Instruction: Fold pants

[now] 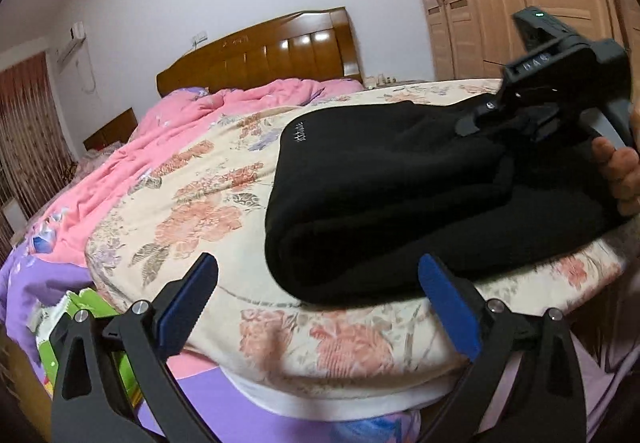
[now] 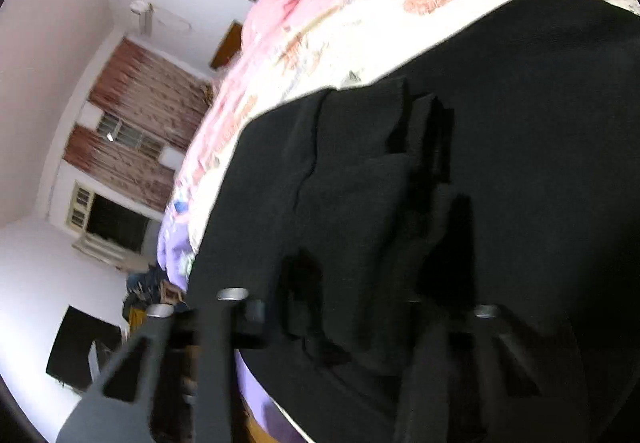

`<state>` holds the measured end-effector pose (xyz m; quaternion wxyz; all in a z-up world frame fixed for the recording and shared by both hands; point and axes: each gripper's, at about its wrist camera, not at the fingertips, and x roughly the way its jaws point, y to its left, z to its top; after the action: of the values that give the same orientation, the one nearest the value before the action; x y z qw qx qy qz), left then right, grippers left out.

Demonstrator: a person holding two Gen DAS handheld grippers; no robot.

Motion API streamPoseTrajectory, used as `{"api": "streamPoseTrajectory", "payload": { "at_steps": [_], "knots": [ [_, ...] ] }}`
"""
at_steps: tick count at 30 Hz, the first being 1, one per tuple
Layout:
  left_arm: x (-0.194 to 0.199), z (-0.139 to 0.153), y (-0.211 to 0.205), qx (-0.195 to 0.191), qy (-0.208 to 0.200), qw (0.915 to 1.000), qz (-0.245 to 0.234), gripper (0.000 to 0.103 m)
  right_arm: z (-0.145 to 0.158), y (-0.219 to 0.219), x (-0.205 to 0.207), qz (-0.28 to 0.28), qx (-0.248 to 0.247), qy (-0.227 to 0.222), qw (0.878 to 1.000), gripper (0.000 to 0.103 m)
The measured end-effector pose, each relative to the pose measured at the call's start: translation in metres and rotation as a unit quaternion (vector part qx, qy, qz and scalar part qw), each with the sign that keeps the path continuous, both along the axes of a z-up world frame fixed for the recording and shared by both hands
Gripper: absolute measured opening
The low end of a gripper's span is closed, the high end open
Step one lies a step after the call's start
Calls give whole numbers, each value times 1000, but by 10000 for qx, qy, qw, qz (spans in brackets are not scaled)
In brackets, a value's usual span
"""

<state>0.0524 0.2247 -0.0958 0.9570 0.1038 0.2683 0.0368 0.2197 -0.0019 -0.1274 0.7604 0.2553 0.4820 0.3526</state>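
Lower frame, left wrist view: left gripper (image 1: 318, 297), blue fingers (image 1: 450, 307) spread apart, holding nothing. Centre right: black pants (image 1: 380, 195), folded, lying on floral bed (image 1: 192, 211). Right edge: right gripper (image 1: 504, 115), clamped on pants. Upper centre: pink quilt (image 1: 192, 115), wooden headboard (image 1: 260, 51).

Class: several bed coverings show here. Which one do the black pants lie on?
The black pants lie on the cream floral quilt, not the plain pink blanket beyond it or the purple sheet below.
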Motion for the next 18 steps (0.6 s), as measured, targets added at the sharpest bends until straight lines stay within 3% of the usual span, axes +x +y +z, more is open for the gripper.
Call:
{"api": "streamPoseTrajectory", "payload": {
  "at_steps": [1,6,11,16,18],
  "knots": [
    [4,4,-3,-68,16,10000,25,100,4,-1,-6,-29,-59,-222,9997,20],
    [7,4,5,-628,33,9979,120,100,31,-13,-24,-208,-36,-913,9956,18],
    [27,-4,9,-277,343,9975,558,100,53,-20,-31,-247,170,-1317,9908,18],
    [35,9,26,-606,91,9928,1027,102,66,-37,-54,-366,13,-1776,9834,18],
    [37,9,26,-731,131,9935,866,102,59,-58,-64,-499,-68,-1826,9819,18]
  ]
}}
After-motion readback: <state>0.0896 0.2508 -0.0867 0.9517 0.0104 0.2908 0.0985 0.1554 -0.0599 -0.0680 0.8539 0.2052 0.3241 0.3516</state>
